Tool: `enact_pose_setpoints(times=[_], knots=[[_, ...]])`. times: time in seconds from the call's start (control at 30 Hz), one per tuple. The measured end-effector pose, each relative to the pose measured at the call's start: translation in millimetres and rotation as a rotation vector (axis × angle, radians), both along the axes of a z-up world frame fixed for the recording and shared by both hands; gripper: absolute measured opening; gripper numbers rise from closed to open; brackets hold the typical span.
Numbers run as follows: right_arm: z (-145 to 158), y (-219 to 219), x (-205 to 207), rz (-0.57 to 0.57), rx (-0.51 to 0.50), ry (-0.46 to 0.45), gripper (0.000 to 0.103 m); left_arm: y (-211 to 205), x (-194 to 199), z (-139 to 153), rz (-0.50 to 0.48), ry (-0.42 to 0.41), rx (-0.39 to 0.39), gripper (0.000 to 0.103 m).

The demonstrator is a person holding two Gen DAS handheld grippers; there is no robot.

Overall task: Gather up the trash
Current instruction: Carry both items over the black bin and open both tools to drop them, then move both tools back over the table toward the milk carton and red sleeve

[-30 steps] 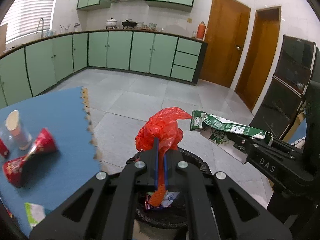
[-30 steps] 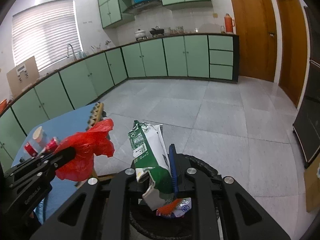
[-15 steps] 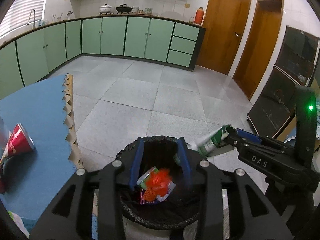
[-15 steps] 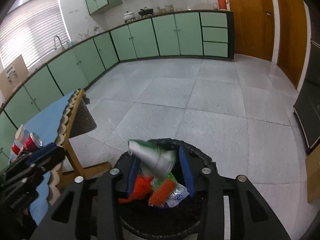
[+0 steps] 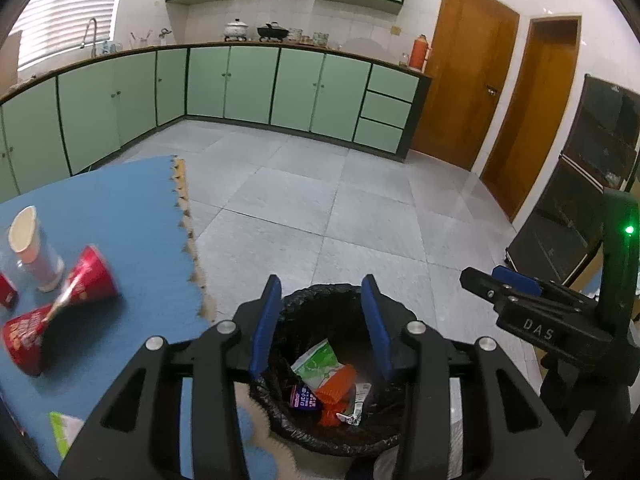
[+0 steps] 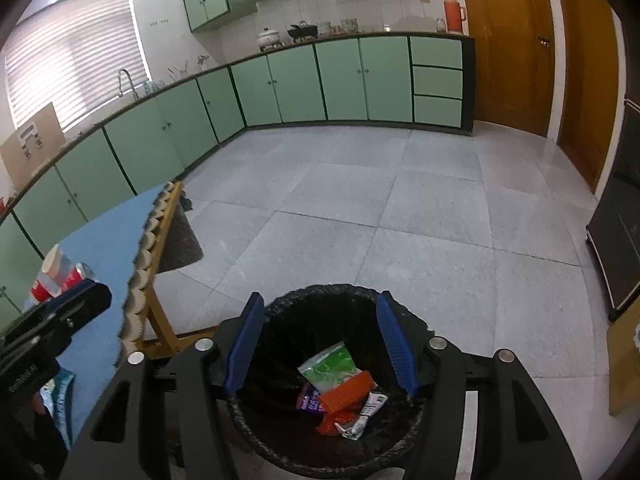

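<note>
Both grippers, left (image 5: 320, 320) and right (image 6: 320, 340), hang spread wide and empty over the black-lined bin (image 5: 320, 292); the trash (image 6: 338, 392) (green carton, red bag, wrappers) lies inside it.

The red cup (image 5: 90, 278) on the tabletop (image 5: 132, 216) is blurred, a green wrapper (image 5: 64, 430) is partly hidden behind the left gripper (image 5: 320, 322), and the bin's (image 5: 320, 296) near rim is hidden too

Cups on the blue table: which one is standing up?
The pale cup with the cream lid stands upright. The two red cups beside it lie tipped over.
</note>
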State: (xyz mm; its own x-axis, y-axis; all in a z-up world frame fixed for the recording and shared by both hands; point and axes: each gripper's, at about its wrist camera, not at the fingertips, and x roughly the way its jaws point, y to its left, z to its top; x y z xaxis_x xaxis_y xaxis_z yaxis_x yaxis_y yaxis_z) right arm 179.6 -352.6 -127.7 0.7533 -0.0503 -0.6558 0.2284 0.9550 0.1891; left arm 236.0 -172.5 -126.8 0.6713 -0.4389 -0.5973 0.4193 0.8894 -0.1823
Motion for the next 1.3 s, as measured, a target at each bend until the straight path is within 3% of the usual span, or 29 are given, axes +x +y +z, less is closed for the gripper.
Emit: enact_pose_setpoints(times=[0.13,0.53,1.0,1.3], knots=[[9,20,-10,0.024,-0.003,-0.028,0.061,22,-14,14,0.035,-0.038,0.007,0.047],[34,100,-37,0.095,-0.006,-0.145,0.095,111,-64,32,0.201,-0.119,0.067,0.072],[31,196,-45,0.238,0.004,-0.18,0.097,220,-103,24,0.429,-0.111,0.135,0.076],[20,257,-58,0.293,-0.038,-0.218,0.097,258,-116,7,0.489,-0.084,0.134,0.076]])
